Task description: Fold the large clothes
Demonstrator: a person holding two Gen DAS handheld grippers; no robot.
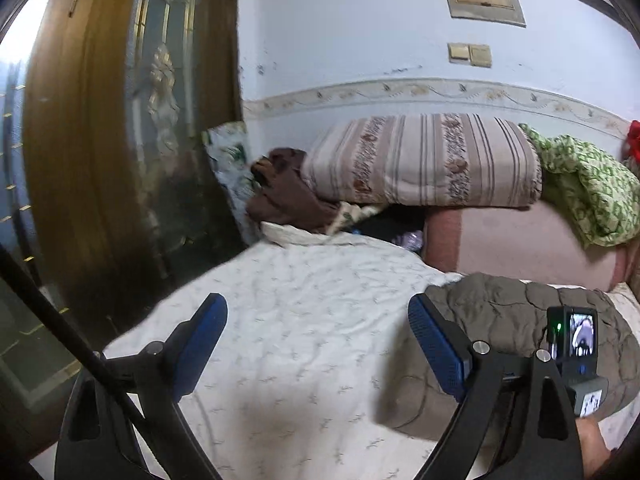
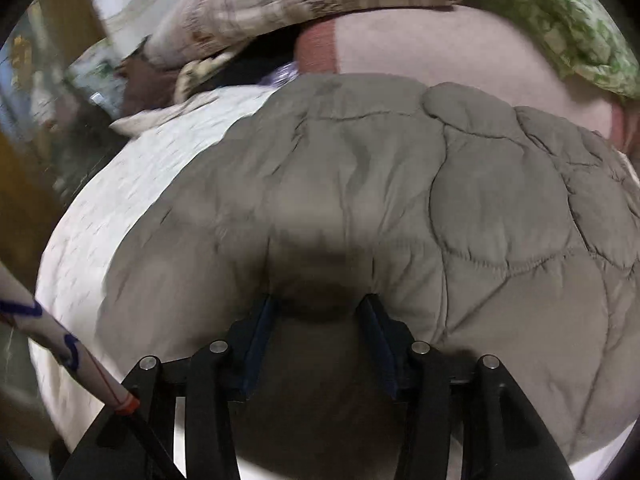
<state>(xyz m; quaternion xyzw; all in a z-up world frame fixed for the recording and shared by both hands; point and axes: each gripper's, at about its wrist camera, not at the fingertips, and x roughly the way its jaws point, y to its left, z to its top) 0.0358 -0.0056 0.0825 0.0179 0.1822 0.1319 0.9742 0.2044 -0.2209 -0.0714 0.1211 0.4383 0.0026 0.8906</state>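
1. A grey-brown quilted jacket (image 2: 400, 184) lies folded on the bed (image 1: 288, 320), on a white sheet with small sprig prints; its padded panels are puffy and stitched in curved seams.
2. The right claw (image 2: 320, 308) grips a bulging fold of that jacket near its front edge, the dark blue ribbed pads pressed into the soft fabric from both sides.
3. The left claw (image 1: 316, 344) is wide open over the bare sheet with nothing between its blue textured pads; the jacket lies just to its right.
4. Behind the jacket sits a smooth pinkish cushion (image 1: 520, 240), with a striped, flower-patterned rolled blanket (image 1: 424, 160) and a green-and-white patterned quilt (image 1: 592, 192) on top.
5. A glossy wooden door (image 1: 88, 140) with an ornate glass panel stands at the left.
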